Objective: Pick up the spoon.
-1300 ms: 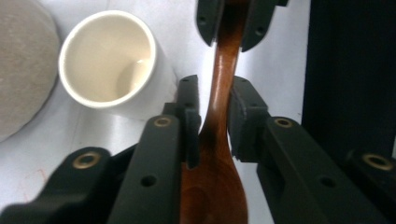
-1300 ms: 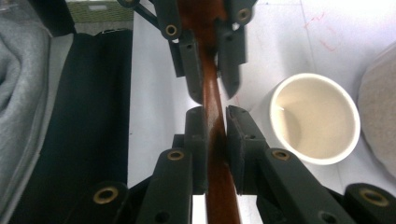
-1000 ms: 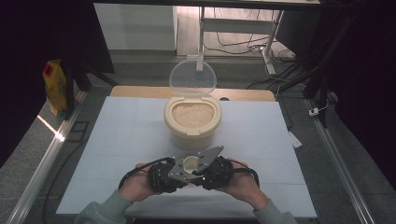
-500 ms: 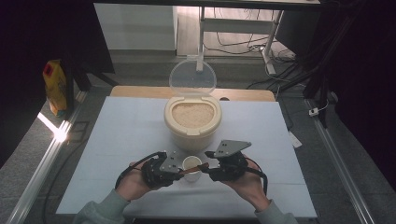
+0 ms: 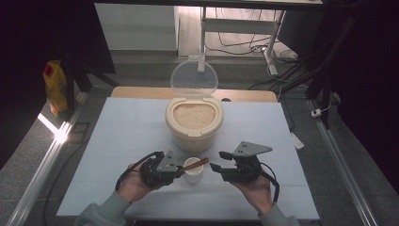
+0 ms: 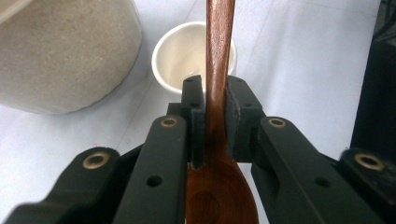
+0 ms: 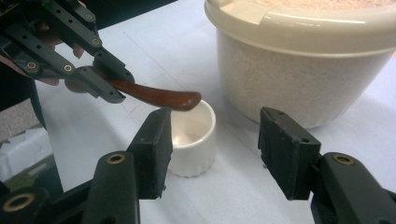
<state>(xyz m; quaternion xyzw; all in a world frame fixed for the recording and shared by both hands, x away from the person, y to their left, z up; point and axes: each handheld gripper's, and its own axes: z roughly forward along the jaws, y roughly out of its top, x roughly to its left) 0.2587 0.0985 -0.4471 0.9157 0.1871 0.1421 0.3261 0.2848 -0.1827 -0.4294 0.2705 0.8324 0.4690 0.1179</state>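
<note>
Gripper on our left [image 5: 176, 168] clamped the brown wooden spoon [image 6: 218, 70] over the small white ceramic cup [image 5: 193, 170]; our right gripper [image 5: 217, 161], jaws just opening, held nothing. Scooping rice likely came next.

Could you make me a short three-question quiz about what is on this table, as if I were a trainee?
1. True or false: the left gripper has its jaws shut on the wooden spoon.
2. What is between the jaws of the right gripper? A) the spoon B) the small white cup C) nothing
3. Fill in: the lid of the big rice tub stands ____.

Key
1. True. The jaws clamp the spoon near its bowl, and its handle end pokes out over the white cup.
2. C. Its jaws have just been opening and stand apart with nothing gripped.
3. Open, tipped up behind the rice.
</note>
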